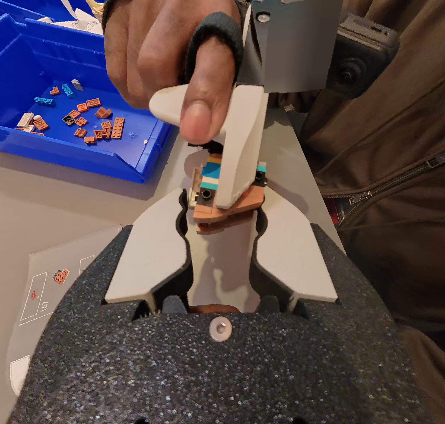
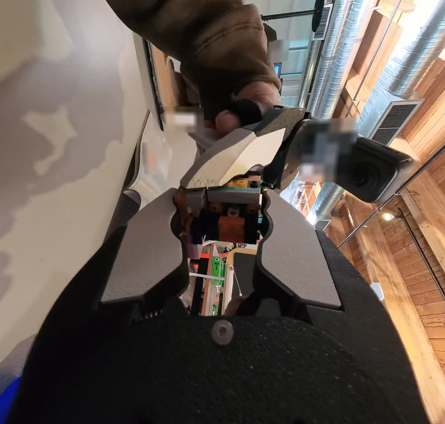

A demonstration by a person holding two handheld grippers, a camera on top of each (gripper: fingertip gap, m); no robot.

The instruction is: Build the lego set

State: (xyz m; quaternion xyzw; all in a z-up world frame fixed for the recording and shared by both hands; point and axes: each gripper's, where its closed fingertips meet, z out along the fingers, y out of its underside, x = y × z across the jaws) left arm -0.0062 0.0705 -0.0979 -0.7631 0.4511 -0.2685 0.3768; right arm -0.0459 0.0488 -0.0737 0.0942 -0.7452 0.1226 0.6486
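Note:
The lego build (image 1: 210, 171), a small block of brown plates with teal, blue, white and black bricks, hangs above the table between both grippers. My left gripper (image 1: 222, 199) is shut on it, its tips against the build's two sides. One white finger (image 1: 238, 159) of the right gripper comes down from above over the front of the build, with a person's hand behind it. In the right wrist view my right gripper (image 2: 221, 196) is shut on the same build (image 2: 231, 224), and a finger (image 2: 231, 162) of the left gripper lies across its top.
A blue bin (image 1: 72, 152) at the left holds several loose brown, teal, black and tan bricks (image 1: 101, 123). A second blue bin behind it holds white pieces (image 1: 79, 20). An instruction sheet (image 1: 57, 280) lies at the lower left. The person's brown jacket (image 1: 385, 171) fills the right. Only a small space, under 4 cm, lies between the two pairs of fingers.

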